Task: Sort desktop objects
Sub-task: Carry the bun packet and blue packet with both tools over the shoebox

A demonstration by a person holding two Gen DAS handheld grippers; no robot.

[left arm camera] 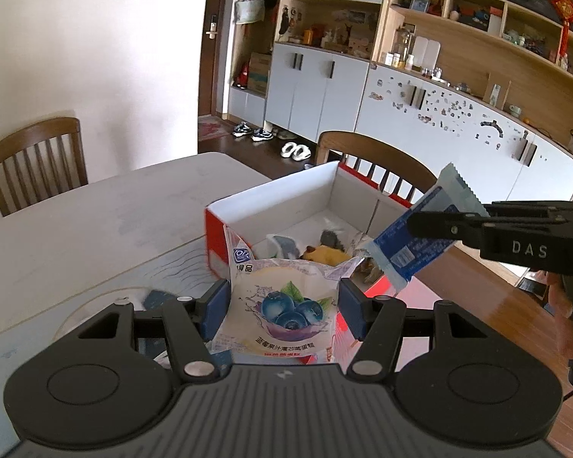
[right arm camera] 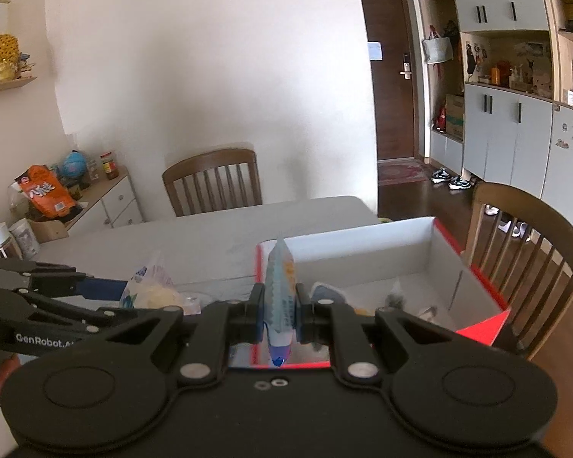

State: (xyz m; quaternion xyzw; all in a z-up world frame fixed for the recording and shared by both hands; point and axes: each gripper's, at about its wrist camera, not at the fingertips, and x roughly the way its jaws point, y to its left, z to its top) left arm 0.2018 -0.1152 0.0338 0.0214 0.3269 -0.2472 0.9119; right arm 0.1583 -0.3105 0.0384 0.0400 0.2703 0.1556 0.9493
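Two packets are held in the air above the table (left arm camera: pixel 95 206). The left gripper (left arm camera: pixel 282 305) clamps one blueberry cake packet (left arm camera: pixel 282 313) beside the single red-and-white box (left arm camera: pixel 286 198). The right gripper (right arm camera: pixel 279 315) pinches one blue wrapper (right arm camera: pixel 280 297) over that box.

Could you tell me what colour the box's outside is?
Red outside, white inside: the box, clearest in the left wrist view.

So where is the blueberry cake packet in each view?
Left wrist: the blueberry packet sits at bottom centre, between the left claw's pads.
Right wrist: the same packet is at left of centre, seen from the side, at the tip of that claw.
Shared landmark: the red box behind it.
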